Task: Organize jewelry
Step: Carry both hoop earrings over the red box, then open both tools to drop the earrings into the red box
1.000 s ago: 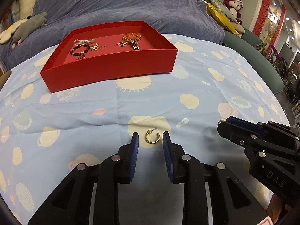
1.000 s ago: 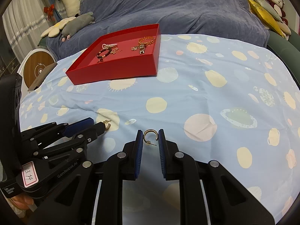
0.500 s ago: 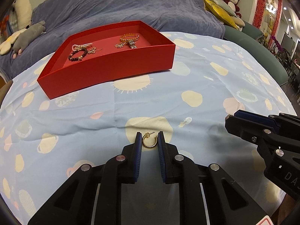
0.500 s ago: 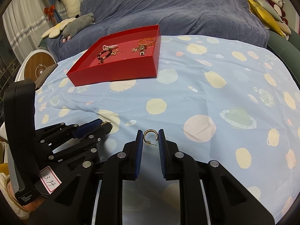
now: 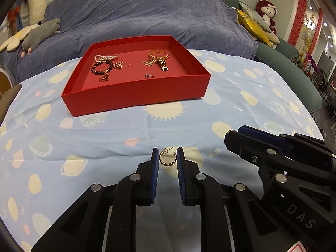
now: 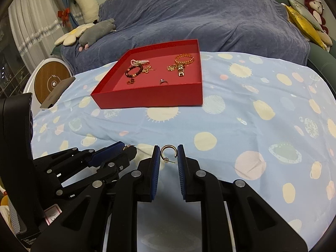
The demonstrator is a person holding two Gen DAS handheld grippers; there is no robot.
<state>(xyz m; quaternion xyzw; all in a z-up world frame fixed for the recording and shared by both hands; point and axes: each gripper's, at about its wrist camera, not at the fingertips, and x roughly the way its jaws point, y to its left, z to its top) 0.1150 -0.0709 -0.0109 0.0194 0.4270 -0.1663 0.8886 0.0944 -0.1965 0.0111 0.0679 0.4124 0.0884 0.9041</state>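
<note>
My left gripper point(image 5: 167, 160) is shut on a gold hoop earring point(image 5: 167, 160) and holds it above the blue spotted cloth. My right gripper point(image 6: 169, 156) is shut on a second gold hoop earring point(image 6: 168, 152), also held off the cloth. The red tray point(image 5: 136, 96) lies ahead of both grippers, also in the right wrist view point(image 6: 147, 97). It holds a gold bracelet point(image 5: 159, 55), a dark bead bracelet point(image 5: 101, 68), a pearl piece point(image 5: 106, 57) and small rings. The right gripper shows in the left wrist view point(image 5: 273, 147), close at the right; the left gripper shows in the right wrist view point(image 6: 88, 163).
The blue cloth point(image 5: 241, 105) covers a round table. A blue-covered sofa point(image 5: 136, 14) with plush toys and cushions stands behind it. A round wooden-faced device point(image 6: 52, 82) stands at the table's left edge.
Both grippers have risen with their earrings, so more of the tray's inside shows. The left gripper closed on its earring a second ago and lifted it off the cloth.
</note>
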